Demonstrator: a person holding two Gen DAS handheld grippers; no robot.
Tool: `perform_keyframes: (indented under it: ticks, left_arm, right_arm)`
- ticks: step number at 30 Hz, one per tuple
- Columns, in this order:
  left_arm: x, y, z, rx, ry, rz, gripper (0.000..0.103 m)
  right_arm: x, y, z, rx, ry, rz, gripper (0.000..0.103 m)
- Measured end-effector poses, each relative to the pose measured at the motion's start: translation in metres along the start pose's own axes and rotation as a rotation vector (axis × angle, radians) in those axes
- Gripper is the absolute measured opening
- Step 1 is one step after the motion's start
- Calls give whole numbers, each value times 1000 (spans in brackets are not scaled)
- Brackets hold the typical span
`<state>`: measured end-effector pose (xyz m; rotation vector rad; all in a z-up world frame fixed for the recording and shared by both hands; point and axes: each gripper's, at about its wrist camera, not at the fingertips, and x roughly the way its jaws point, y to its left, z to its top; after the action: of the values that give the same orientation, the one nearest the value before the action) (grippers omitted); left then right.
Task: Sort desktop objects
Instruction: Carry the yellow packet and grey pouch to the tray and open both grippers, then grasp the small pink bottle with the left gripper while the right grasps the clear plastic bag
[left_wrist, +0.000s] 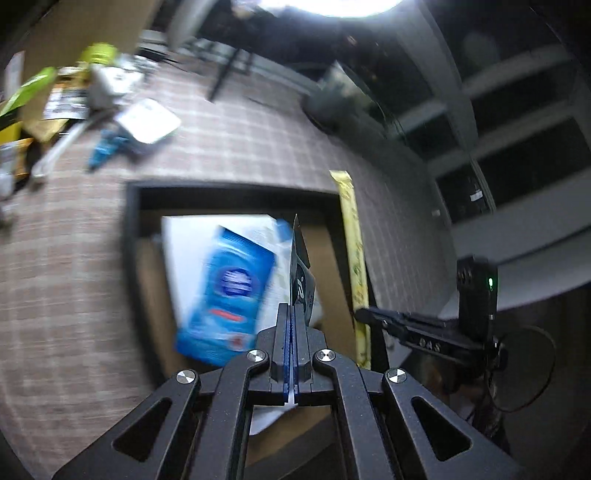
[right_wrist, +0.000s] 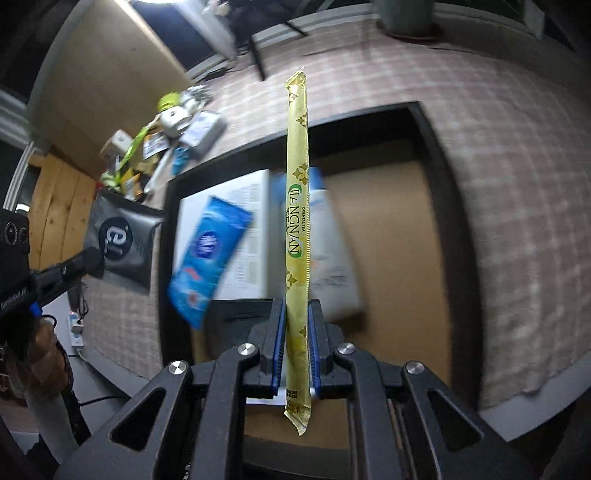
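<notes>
- The left claw (left_wrist: 294, 317) is clenched on a thin dark sachet (left_wrist: 302, 269), seen edge-on from its own camera; the sachet stands up from the tips of the claw.
- From the right camera the same sachet (right_wrist: 120, 240) is a flat dark pouch with a round white logo, held out over the checked cloth (right_wrist: 517, 192) on the desk, just left of the tray.
- The right claw (right_wrist: 296, 328) is grasping a long yellow tea stick (right_wrist: 297, 229) near its lower end; the stick points straight up along the fingers, and its short tail hangs under the pads.
- From the left camera the stick (left_wrist: 354, 266) is above the right wall of the tray.
- The black tray (left_wrist: 131, 236) lies on the cloth; inside are a white booklet (right_wrist: 240, 236), a blue packet (right_wrist: 208, 254) lying on it, and a white tube (right_wrist: 332, 258) beside.
- A heap of small things (left_wrist: 74, 110) is at the far left of the desk, well apart from the tray.
</notes>
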<state>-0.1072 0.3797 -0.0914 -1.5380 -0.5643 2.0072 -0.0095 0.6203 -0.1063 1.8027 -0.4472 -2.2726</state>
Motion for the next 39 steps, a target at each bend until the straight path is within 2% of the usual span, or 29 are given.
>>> perform_keyframes:
  ticks: [6, 11, 13, 15, 16, 17, 18, 19, 28, 33, 39]
  left_arm:
    - [44, -37, 1, 66, 82, -2, 0]
    - [65, -61, 9, 122, 105, -18, 0]
    - [71, -68, 13, 154, 100, 3, 9]
    - [77, -70, 18, 141, 103, 38, 46]
    - [75, -67, 19, 119, 81, 40, 48]
    - [73, -65, 19, 111, 70, 46, 48]
    - [71, -64, 19, 110, 68, 54, 48]
    - [69, -62, 18, 111, 68, 53, 48]
    - [36, -32, 16, 87, 33, 103, 48]
    - [7, -6, 18, 52, -9, 145, 48]
    - [-41, 54, 20, -13, -64, 213, 48]
  right_arm:
    - [0, -34, -4, 25, 13, -18, 12]
    - [4, -49, -6, 40, 21, -13, 12]
    - [4, -52, -7, 39, 21, -11, 12]
    - [4, -51, -7, 25, 16, -21, 13]
    - [4, -52, -6, 27, 16, -38, 19]
    - [4, -53, -6, 32, 22, -52, 25]
    - [3, -54, -6, 36, 19, -56, 37]
    - [1, -55, -6, 41, 8, -61, 40]
    - [-7, -42, -2, 47, -23, -44, 40]
    - [-3, -11, 4, 4, -24, -31, 41]
    - [8, 43, 14, -66, -22, 12, 41]
